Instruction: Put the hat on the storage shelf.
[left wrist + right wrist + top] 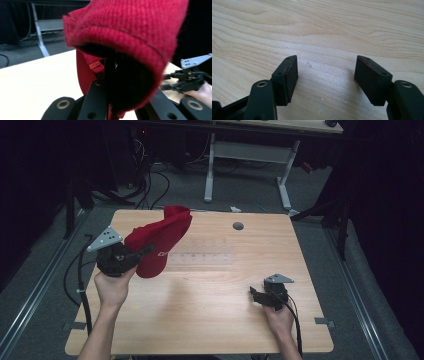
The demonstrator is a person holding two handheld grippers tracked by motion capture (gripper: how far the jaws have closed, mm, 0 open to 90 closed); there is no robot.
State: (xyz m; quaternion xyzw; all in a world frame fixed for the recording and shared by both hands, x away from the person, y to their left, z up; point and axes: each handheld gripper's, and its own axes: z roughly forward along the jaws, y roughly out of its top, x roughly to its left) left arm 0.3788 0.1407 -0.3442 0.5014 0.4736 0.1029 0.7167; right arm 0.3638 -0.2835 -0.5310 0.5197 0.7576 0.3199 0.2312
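We see the left gripper [131, 254] raised over the tabletop's [210, 315] left side, its jaws clamped on a red knit beanie [159, 242] that hangs clear of the wood. The right gripper [257, 295] rests low near the right edge, jaws wide apart around bare wood.

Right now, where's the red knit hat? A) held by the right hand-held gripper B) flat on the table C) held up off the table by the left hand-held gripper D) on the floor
C: the left hand-held gripper is shut on the red knit hat, lifting it above the table, while the right hand-held gripper sits open over bare wood.
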